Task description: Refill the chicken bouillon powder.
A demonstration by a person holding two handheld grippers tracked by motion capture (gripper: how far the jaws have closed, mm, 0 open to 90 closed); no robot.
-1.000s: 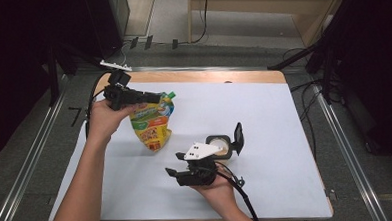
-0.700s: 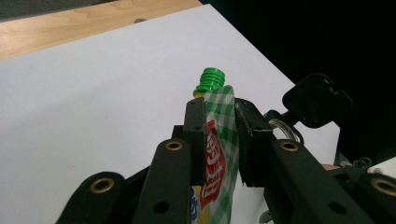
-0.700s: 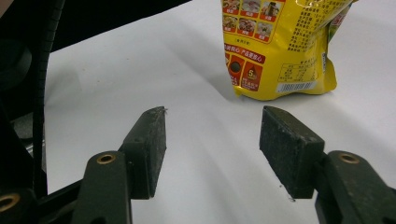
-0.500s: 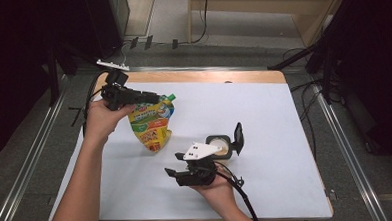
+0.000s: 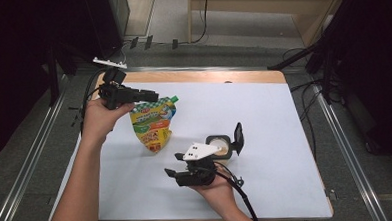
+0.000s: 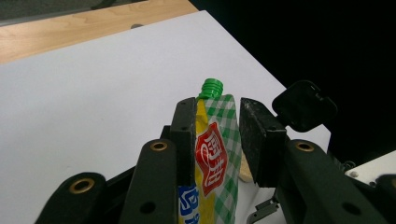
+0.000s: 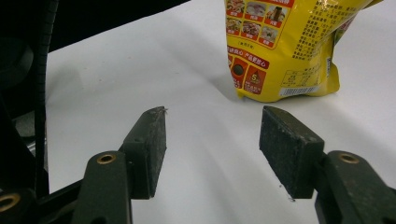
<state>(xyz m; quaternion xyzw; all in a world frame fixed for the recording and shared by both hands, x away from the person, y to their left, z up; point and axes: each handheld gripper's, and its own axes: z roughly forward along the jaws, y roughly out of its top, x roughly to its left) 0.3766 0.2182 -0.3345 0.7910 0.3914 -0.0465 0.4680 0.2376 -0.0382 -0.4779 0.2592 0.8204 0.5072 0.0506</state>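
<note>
Pouch (image 5: 154,123) standing on white sheet (image 5: 264,117) covering wooden table (image 5: 192,76); left gripper (image 6: 217,135) just opening around pouch top, right gripper (image 7: 212,149) resting open; dark room surrounding.

looks like a lab or recording studio setup, not a home. wooden surface (image 5: 192,76) covered with a plain white sheet (image 5: 264,117), dark curtains (image 5: 31,57) closing off both sides, metal rails (image 5: 31,157) along the grey floor (image 5: 16,163), loose black cables (image 5: 309,115) trailing beside the surface, power plugs (image 5: 148,42) on the floor behind, plywood panel (image 5: 260,12) at the back.
</note>
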